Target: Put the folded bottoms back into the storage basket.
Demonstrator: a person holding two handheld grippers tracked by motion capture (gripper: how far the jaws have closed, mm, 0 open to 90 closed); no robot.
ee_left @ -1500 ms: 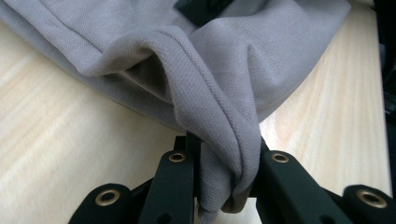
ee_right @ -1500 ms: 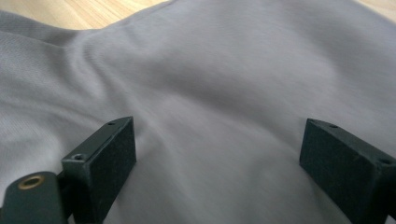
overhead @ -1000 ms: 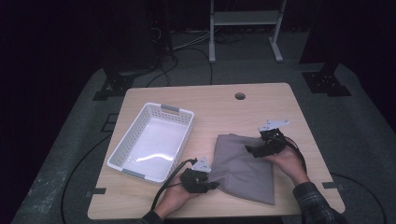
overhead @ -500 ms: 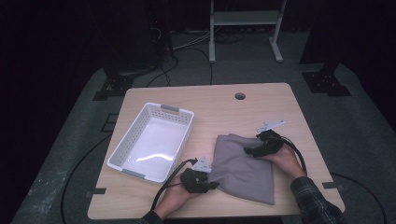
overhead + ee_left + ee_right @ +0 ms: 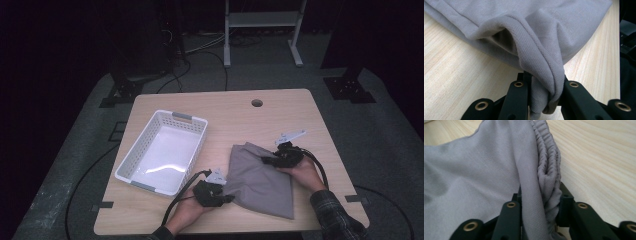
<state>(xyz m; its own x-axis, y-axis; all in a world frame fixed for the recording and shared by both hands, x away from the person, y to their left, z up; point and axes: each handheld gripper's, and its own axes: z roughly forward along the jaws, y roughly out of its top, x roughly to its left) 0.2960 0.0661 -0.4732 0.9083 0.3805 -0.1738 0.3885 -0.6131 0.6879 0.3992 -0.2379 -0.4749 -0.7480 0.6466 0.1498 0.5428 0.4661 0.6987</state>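
A grey folded garment (image 5: 260,177) lies on the wooden table (image 5: 225,107), right of centre. My left gripper (image 5: 224,196) is at its near left corner, shut on a bunched hem of the grey garment (image 5: 541,62). My right gripper (image 5: 267,161) sits at the garment's far right edge. Its jaws have just been closing, and they now pinch the gathered elastic band of the grey garment (image 5: 546,170) between them. A hand holds each gripper from the near side of the table.
A white slotted plastic basket (image 5: 197,120) with nothing in it stands on the table's left half, close to my left gripper. A round cable hole (image 5: 257,103) is near the far edge. Cables trail off the near edge. Bare wood lies beyond the garment.
My right gripper's jaws have come together on the garment's far right edge, with the hand shifting only slightly. The left gripper and the basket have stayed put.
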